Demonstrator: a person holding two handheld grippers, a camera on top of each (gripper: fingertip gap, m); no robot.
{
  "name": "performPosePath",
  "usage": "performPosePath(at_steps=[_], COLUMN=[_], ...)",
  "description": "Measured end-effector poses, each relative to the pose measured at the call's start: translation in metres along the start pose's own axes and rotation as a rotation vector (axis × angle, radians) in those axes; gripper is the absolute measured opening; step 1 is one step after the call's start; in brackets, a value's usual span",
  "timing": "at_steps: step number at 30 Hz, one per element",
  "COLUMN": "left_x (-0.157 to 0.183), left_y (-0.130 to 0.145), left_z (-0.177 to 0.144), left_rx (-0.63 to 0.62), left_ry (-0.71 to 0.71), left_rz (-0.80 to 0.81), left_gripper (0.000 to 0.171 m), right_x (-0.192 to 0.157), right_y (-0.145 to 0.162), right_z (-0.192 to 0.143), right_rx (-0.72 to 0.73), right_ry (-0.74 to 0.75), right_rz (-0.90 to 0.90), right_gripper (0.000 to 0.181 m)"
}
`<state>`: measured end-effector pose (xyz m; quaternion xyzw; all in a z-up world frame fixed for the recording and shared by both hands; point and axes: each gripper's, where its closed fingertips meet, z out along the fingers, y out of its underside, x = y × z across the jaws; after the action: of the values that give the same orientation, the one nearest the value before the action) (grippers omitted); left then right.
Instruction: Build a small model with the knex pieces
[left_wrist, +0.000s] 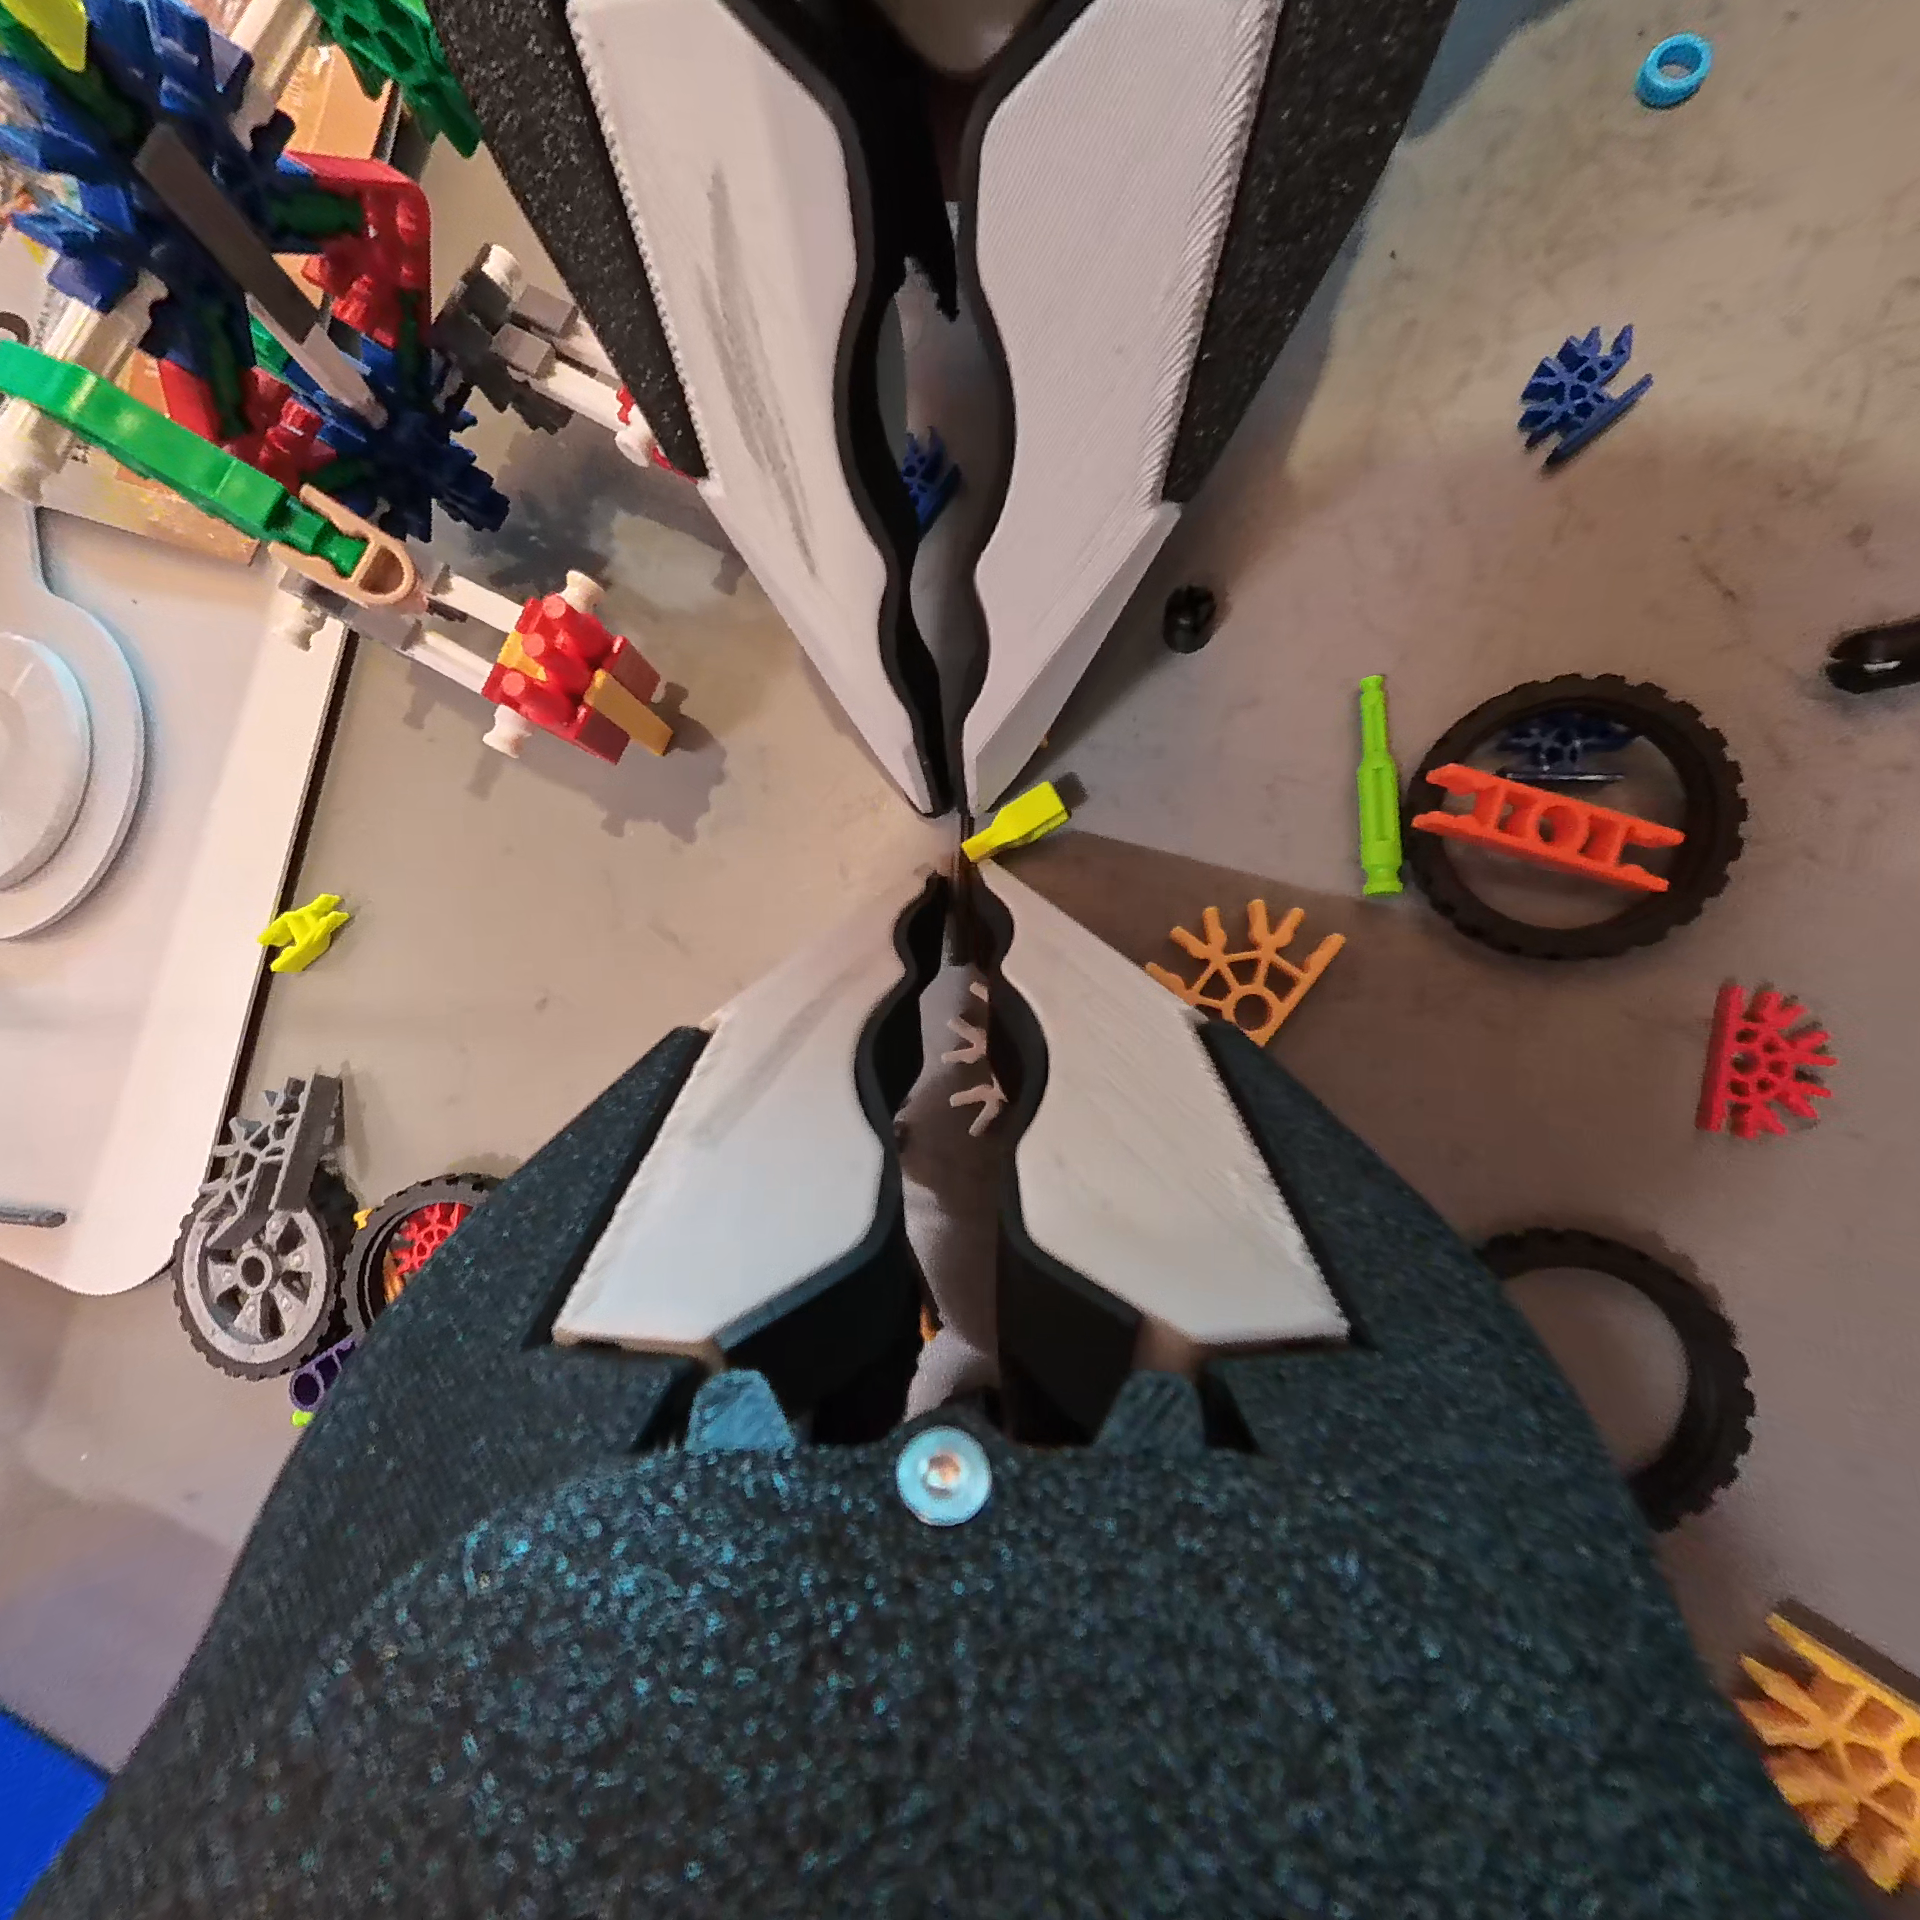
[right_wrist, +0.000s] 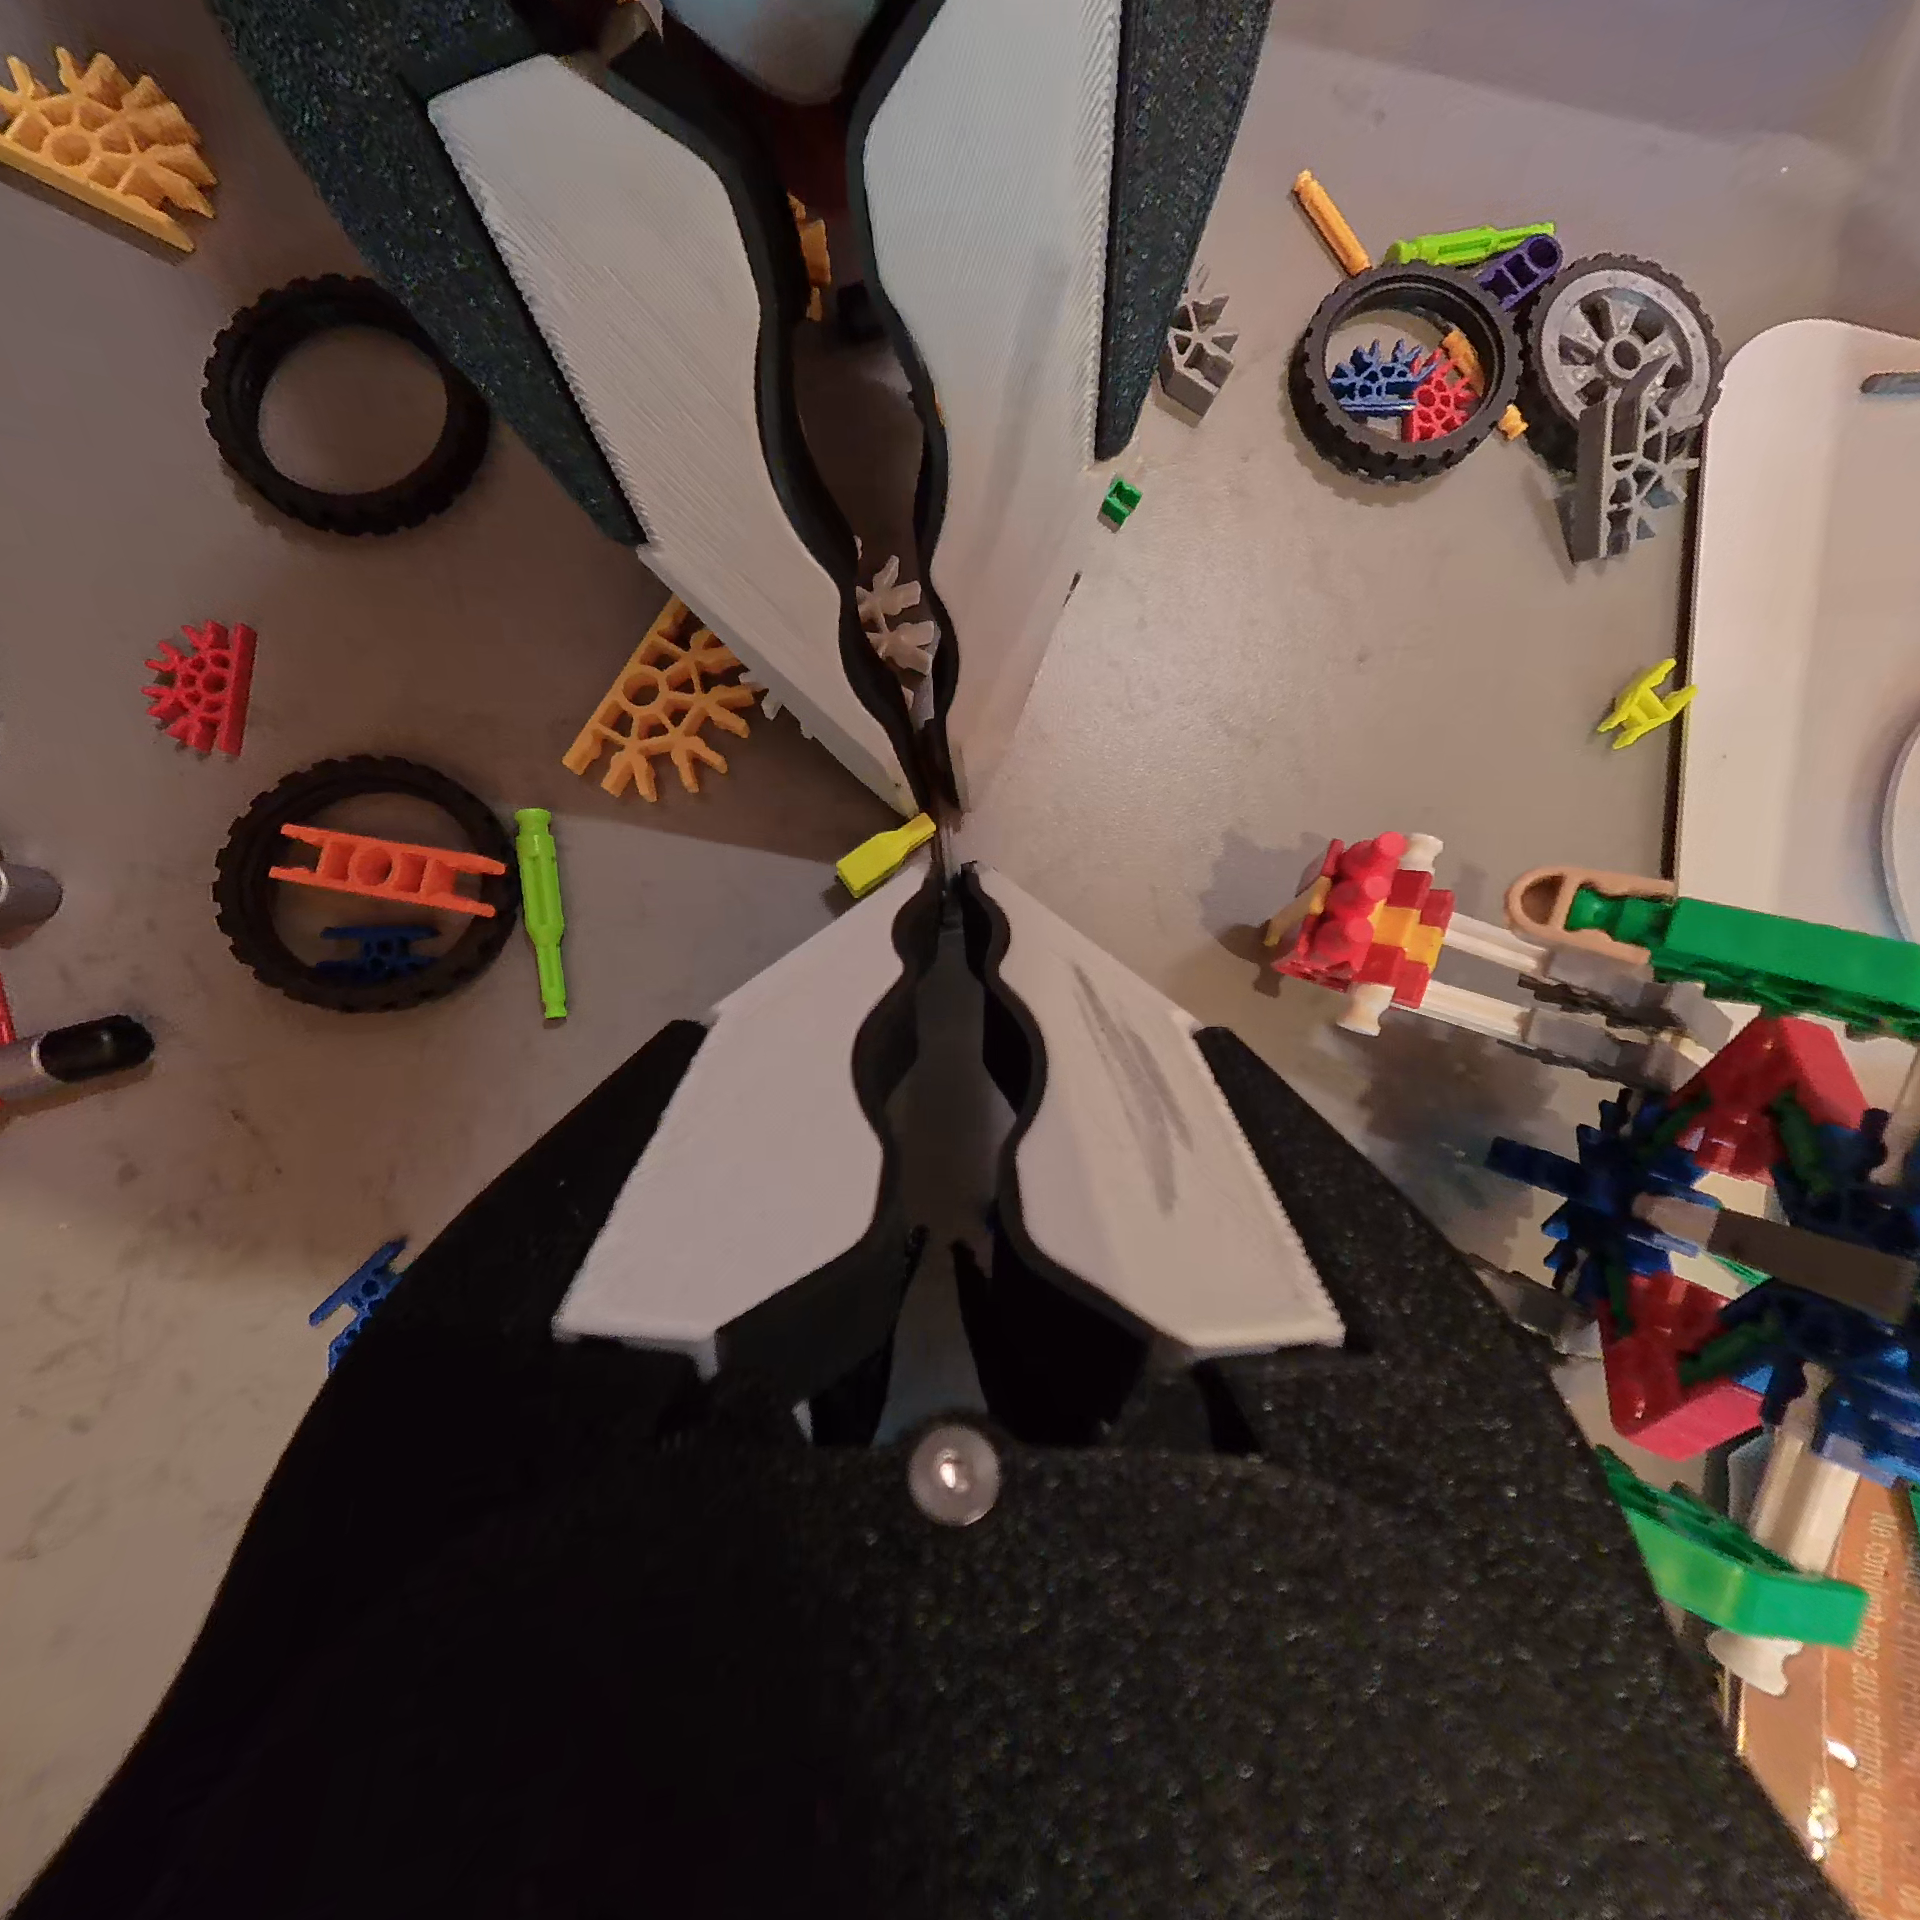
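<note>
My left gripper (left_wrist: 956, 883) and my right gripper (right_wrist: 948, 875) meet tip to tip just above the grey table, both with jaws closed. A short yellow rod (left_wrist: 1016, 821) lies with one end right at the meeting tips; it also shows in the right wrist view (right_wrist: 883, 857). I cannot tell whether either gripper pinches it. A pale snowflake connector (left_wrist: 971, 1060) shows through the gap between the left gripper's fingers, as it does in the right wrist view (right_wrist: 894, 623). An orange connector (left_wrist: 1247, 971) lies close by.
A black tyre (left_wrist: 1579, 816) rings an orange-red connector, with a lime rod (left_wrist: 1377, 784) beside it. A red connector (left_wrist: 1761, 1060), a blue connector (left_wrist: 1579, 390) and more tyres are scattered around. A red, blue and green built model (right_wrist: 1714, 1143) stands by a white board (right_wrist: 1808, 623). Left and right tips are no more than a few centimetres apart. The left tips stand about 5 cm off the orange connector (left_wrist: 1247, 971). It turns up in the right wrist view (right_wrist: 646, 726) as well.
</note>
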<state>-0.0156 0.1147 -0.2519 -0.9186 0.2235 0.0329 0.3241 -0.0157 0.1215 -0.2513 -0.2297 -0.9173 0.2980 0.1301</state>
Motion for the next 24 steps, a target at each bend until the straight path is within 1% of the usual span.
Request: performPosePath(at_steps=[5, 13, 20, 24], left_x=[0.0, 0.0, -0.001, -0.001], left_y=[0.0, 0.0, -0.001, 0.0], left_z=[0.0, 0.0, 0.0, 0.0], left_rx=[0.005, 0.01, 0.01, 0.01], left_ry=[0.002, 0.002, 0.002, 0.002], left_rz=[0.0, 0.004, 0.009, 0.01], left_gripper=[0.001, 0.001, 0.001, 0.001], right_x=[-0.002, -0.004, -0.013, -0.012], right_y=[0.0, 0.0, -0.003, -0.004], right_z=[-0.001, -0.005, -0.006, -0.002], right_rx=[0.003, 0.018, 0.034, 0.025], right_ry=[-0.01, -0.03, -0.065, -0.048], right_rz=[0.004, 0.01, -0.003, -0.015], right_gripper=[0.013, 0.017, 0.029, 0.03])
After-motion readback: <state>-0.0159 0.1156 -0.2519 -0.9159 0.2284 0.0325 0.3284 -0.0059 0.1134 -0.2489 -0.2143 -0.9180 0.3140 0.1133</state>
